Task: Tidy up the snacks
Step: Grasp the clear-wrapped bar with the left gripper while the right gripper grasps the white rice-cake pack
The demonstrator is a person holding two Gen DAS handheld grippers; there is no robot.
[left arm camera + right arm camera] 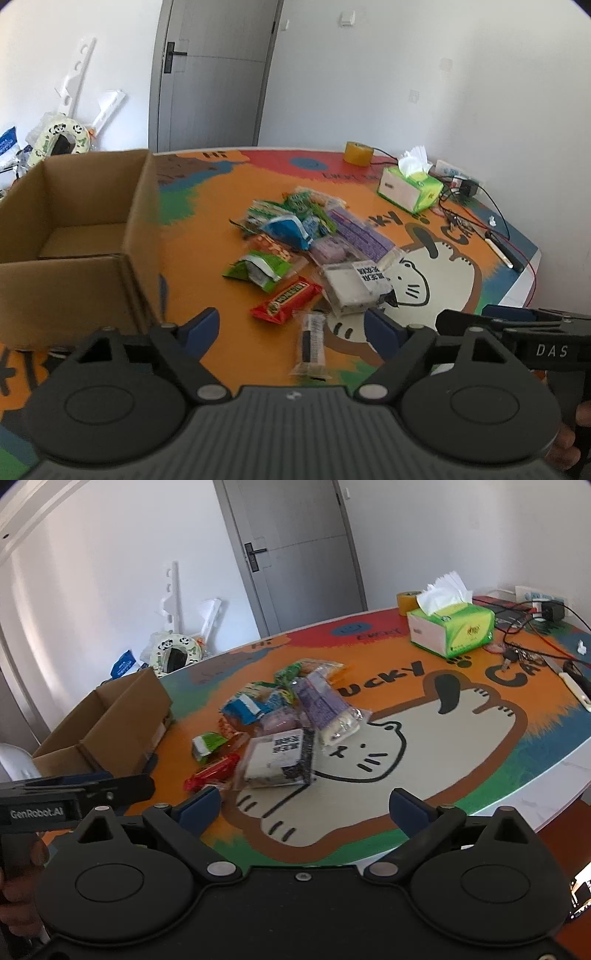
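A round table with a bright orange cartoon-cat tabletop is filling both views. On its left side an open brown cardboard box is sitting upright, its inside showing bare cardboard. Near the table's far edge a green-and-white tissue box is standing with white tissue poking out of its top, and just behind it a roll of yellow tape is lying flat.

In the middle of the table, apart from the cardboard box, a loose pile of wrapped snacks is lying. A purple printed packet is resting across the pile, a clear packet with a white block and black label is lying at its near edge, and a red bar wrapper is lying beside that. A small clear wrapped stick is lying nearest.

The left gripper is hovering above the clear stick with its blue-tipped fingers spread wide, gripping nothing. The right gripper is hanging over the cat drawing, its fingers likewise spread and touching nothing.
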